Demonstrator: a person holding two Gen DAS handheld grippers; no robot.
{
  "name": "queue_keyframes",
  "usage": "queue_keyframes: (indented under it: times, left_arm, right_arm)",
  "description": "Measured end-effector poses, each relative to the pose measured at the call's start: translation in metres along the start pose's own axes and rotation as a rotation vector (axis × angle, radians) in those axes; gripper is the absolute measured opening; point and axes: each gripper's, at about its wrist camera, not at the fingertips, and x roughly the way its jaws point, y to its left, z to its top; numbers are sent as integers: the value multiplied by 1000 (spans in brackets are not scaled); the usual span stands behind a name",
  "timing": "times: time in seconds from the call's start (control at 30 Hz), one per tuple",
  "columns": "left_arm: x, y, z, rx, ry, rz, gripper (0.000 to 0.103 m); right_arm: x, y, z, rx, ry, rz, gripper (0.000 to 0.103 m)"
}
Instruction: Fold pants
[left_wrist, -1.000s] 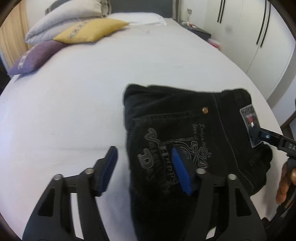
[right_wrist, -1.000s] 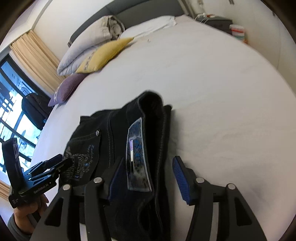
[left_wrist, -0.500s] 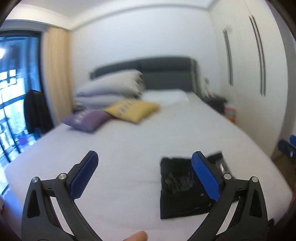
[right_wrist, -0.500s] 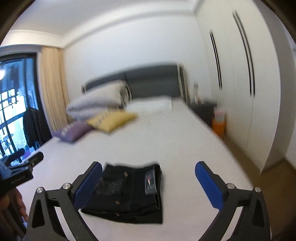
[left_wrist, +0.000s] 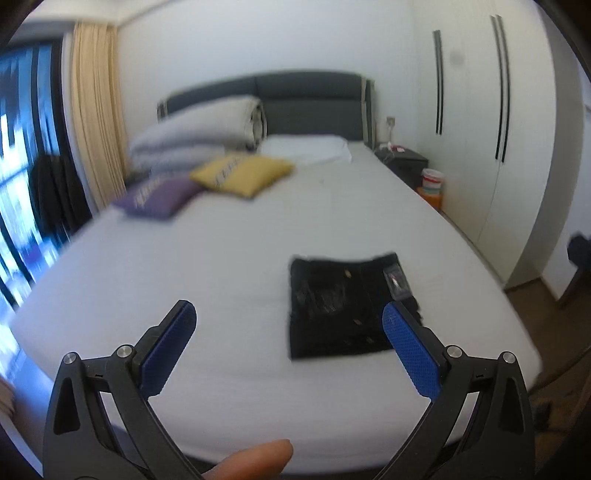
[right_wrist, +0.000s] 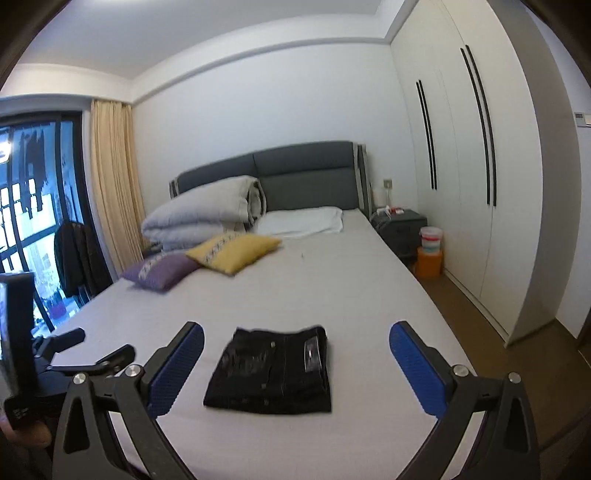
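— What's the risk here?

— I judge little. The wide white-sheeted bed (right_wrist: 332, 295) carries the black denim pants (right_wrist: 271, 371), folded into a flat rectangle near its foot edge. A careless brush or tug on the sheet could spill the stack open.

— And your tools?

— My left hand-held gripper (left_wrist: 290, 341) and right hand-held gripper (right_wrist: 295, 363) both gape wide, empty, well apart from the pants.

— Anything in the way?

— No. The rolled grey duvet (right_wrist: 207, 214), yellow cushion (right_wrist: 232, 251) and purple cushion (right_wrist: 162, 269) lie far off by the headboard.
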Motion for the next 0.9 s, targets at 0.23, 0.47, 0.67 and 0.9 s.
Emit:
queue_keyframes:
  times: [0.23, 0.47, 0.67, 0.9]
  left_arm:
    - [22, -17, -24, -6, 105, 0, 103]
    - [36, -23, -31, 7, 119, -8, 103]
    - [42, -20, -33, 4, 138, -4, 103]
    - [52, -15, -34, -5, 154, 0, 103]
  right_arm:
    - [11, 3, -21, 3, 111, -76, 103]
    - [33, 0, -40, 23, 240, -110, 103]
    - [37, 3, -44, 16, 265, -109, 103]
    - [42, 7, -47, 11, 286, -102, 103]
